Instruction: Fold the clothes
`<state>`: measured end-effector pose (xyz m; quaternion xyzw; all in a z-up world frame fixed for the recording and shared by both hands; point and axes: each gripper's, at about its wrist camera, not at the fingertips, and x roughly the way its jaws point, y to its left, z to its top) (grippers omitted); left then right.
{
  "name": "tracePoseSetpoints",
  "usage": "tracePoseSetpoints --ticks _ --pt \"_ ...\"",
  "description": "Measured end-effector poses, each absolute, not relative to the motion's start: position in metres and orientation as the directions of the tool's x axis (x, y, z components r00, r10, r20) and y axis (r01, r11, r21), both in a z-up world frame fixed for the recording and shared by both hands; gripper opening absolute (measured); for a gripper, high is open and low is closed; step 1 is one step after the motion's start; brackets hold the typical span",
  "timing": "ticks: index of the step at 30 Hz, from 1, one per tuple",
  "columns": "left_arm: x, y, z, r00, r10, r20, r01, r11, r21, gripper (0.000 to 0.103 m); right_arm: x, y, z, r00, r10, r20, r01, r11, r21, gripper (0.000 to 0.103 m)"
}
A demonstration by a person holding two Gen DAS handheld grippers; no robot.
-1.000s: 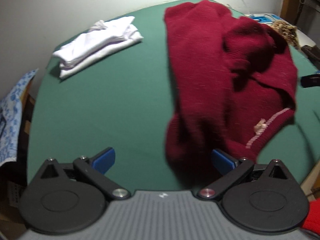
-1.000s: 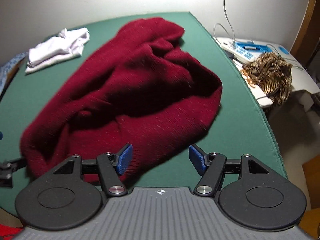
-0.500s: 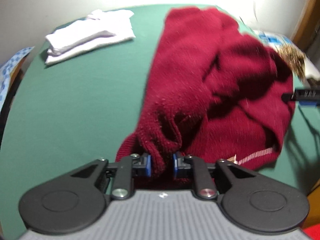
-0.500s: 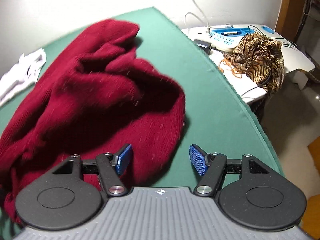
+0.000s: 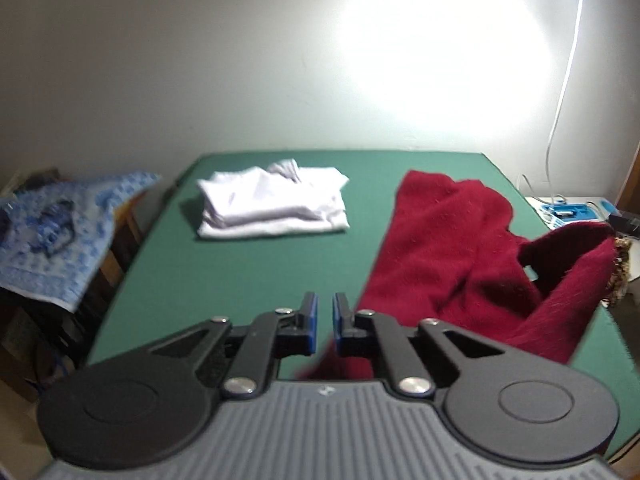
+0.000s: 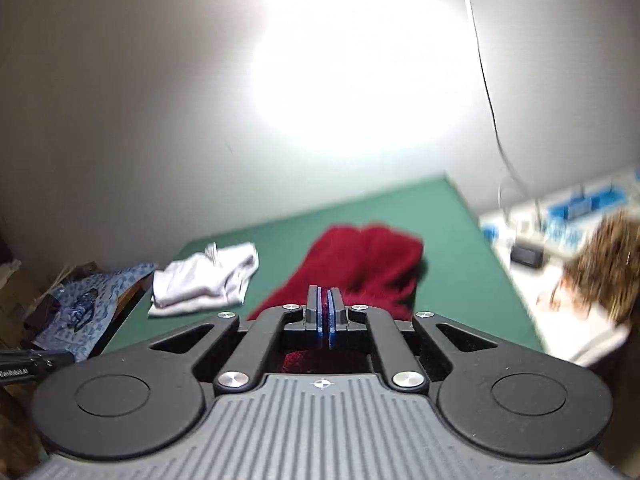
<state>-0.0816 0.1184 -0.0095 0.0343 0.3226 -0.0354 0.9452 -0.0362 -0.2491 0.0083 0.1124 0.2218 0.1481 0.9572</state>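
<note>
Seen from the left wrist: left gripper (image 5: pixel 324 300) closing, with only a narrow slit between its blue pads (image 5: pixel 310 320) and a bunch of the dark red fuzzy knitted sweater (image 5: pixel 448 248) caught low in that slit. Lifted there off the green felt-covered table (image 5: pixel 248 272), with the cloth rising from the surface up to the pads. Spread over the right half of the table otherwise, far edge near the back. Raised in a peak at the right, at the table's right edge, with an opening under the peak.

Seen from the right wrist: right gripper (image 6: pixel 324 292) clamped tight, blue pads nearly meeting, with a thin strip of red knit pinched between them and more red cloth bunched just below.

At the back left of the table, well apart from the sweater: folded white cotton garment (image 5: pixel 272 208), lying flat in 1 neat stack. Off the table's left edge: blue patterned cloth (image 5: pixel 52 232), draped over something. Past the right edge: blurred brown spotted fabric (image 6: pixel 608 264). Behind: pale wall (image 5: pixel 200 60) with a strong glare.
</note>
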Motion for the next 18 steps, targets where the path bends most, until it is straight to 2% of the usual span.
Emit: tracePoseSetpoints --ticks 2,3,5,6,7,8,9,10,11,13,15,18 --pt "-0.089 0.121 -0.013 0.791 0.000 -0.612 0.085 0.990 0.110 0.023 -0.044 -0.244 0.017 0.862 0.313 -0.398 -0.251 0.947 0.201 0.007" --pt "-0.092 0.122 -0.017 0.788 0.024 -0.615 0.084 0.986 0.146 0.025 -0.049 -0.244 0.016 0.860 0.312 -0.405 -0.258 0.949 0.182 0.007" --pt "-0.101 0.126 -0.032 0.766 0.033 -0.642 0.115 0.976 0.187 0.049 -0.057 -0.244 0.010 0.845 0.308 -0.437 -0.270 0.951 0.148 0.007" --pt "-0.106 0.128 -0.040 0.752 0.029 -0.659 0.138 0.970 0.200 0.054 -0.058 -0.247 0.002 0.831 0.292 -0.474 -0.260 0.956 0.134 0.008" --pt "-0.111 0.129 -0.050 0.736 0.021 -0.677 0.165 0.964 0.210 0.065 -0.059 -0.249 -0.005 0.813 0.278 -0.511 -0.252 0.960 0.121 0.012" --pt "-0.114 0.128 -0.062 0.719 0.008 -0.695 0.196 0.957 0.214 0.074 -0.056 -0.252 -0.017 0.778 0.280 -0.562 -0.254 0.959 0.127 0.024" --pt "-0.118 0.127 -0.074 0.703 -0.003 -0.712 0.226 0.949 0.219 0.079 -0.054 -0.254 -0.029 0.741 0.280 -0.610 -0.253 0.958 0.132 0.042" --pt "-0.121 0.125 -0.085 0.689 -0.012 -0.724 0.252 0.941 0.224 0.089 -0.053 -0.254 -0.041 0.715 0.261 -0.648 -0.235 0.963 0.128 0.048" --pt "-0.122 0.124 -0.097 0.675 -0.021 -0.737 0.273 0.936 0.223 0.093 -0.052 -0.255 -0.054 0.686 0.248 -0.684 -0.218 0.967 0.131 0.054" --pt "-0.114 0.128 -0.119 0.629 -0.050 -0.776 0.273 0.949 0.160 0.093 -0.049 -0.252 -0.072 0.609 0.304 -0.732 -0.187 0.953 0.240 0.055" --pt "-0.102 0.137 -0.137 0.571 -0.110 -0.814 0.245 0.969 0.040 0.093 -0.045 -0.250 -0.090 0.528 0.365 -0.767 -0.144 0.928 0.342 0.067" --pt "-0.092 0.141 -0.152 0.545 -0.173 -0.820 0.206 0.976 -0.069 0.089 -0.042 -0.242 -0.111 0.447 0.450 -0.773 -0.071 0.879 0.471 0.068"
